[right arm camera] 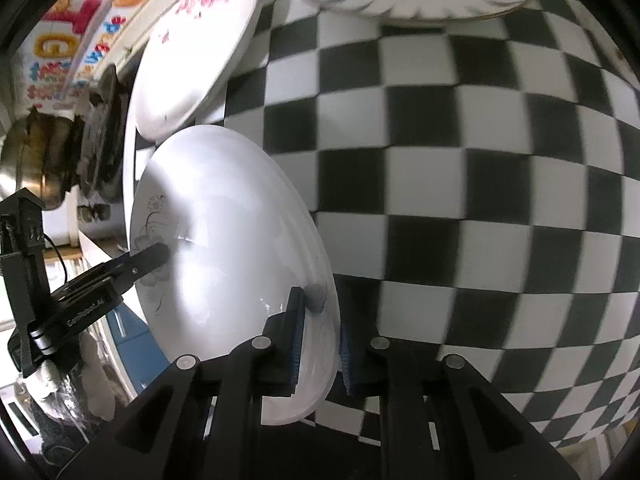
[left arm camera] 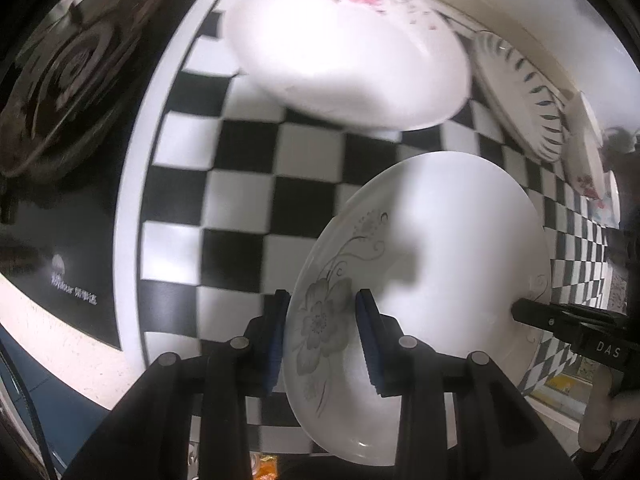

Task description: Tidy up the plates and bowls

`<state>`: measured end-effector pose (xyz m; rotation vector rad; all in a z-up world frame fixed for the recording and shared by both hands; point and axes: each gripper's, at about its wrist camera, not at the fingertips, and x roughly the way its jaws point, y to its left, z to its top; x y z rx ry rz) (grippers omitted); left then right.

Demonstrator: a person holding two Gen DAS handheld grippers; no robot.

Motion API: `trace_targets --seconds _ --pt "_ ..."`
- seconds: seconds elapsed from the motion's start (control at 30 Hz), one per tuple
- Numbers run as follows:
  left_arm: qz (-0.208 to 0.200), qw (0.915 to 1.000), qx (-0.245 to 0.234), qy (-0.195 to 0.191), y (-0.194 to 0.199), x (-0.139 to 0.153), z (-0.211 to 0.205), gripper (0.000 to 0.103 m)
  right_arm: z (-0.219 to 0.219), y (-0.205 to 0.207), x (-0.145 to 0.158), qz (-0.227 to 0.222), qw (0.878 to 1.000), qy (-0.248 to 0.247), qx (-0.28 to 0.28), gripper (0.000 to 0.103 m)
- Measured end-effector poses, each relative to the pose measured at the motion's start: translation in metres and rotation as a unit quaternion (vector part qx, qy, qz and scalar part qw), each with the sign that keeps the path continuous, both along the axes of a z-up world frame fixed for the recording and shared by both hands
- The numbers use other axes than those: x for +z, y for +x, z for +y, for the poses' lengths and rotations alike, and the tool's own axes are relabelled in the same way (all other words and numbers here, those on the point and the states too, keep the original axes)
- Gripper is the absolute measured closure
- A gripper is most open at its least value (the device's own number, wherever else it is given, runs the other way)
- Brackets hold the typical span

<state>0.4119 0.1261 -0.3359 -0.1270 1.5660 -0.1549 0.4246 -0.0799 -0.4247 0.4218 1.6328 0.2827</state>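
A white plate with a grey flower (left arm camera: 440, 248) hangs tilted above the checkered cloth (left arm camera: 248, 152), held by both grippers at opposite rims. My left gripper (left arm camera: 322, 336) is shut on the rim by the flower print, one blue pad on each face. In the right wrist view the same plate (right arm camera: 224, 220) has its near rim clamped between the pads of my right gripper (right arm camera: 320, 344). The right gripper (left arm camera: 520, 310) shows at the plate's far edge in the left view, and the left gripper (right arm camera: 160, 254) shows at its far edge in the right view.
A pink-flowered white plate (left arm camera: 348, 52) rests on the cloth beyond, with a blue-striped fluted plate (left arm camera: 520, 96) and another pink-flowered dish (left arm camera: 588, 160) to the right. A black gas burner (left arm camera: 68, 76) lies left of the cloth. A metal pot (right arm camera: 32, 160) stands by the stove.
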Motion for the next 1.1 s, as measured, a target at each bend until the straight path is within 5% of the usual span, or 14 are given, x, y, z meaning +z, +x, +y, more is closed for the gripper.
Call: trace_targets --seconds 0.23,0.63,1.1 --pt "-0.009 0.9994 -0.033 -0.005 0.008 0.012 -0.055 0.072 -0.038 -0.005 0.016 -0.016 0.999 0.001 -0.031 0.086" --pt "0.008 0.997 -0.077 0.001 -0.001 -0.035 -0.137 0.072 -0.111 -0.023 -0.003 -0.009 0.996 -0.006 -0.084 0.086" --pt "0.025 0.9962 -0.083 0.007 0.003 -0.034 -0.11 0.072 -0.15 -0.031 -0.028 0.001 0.996 -0.009 -0.093 0.086"
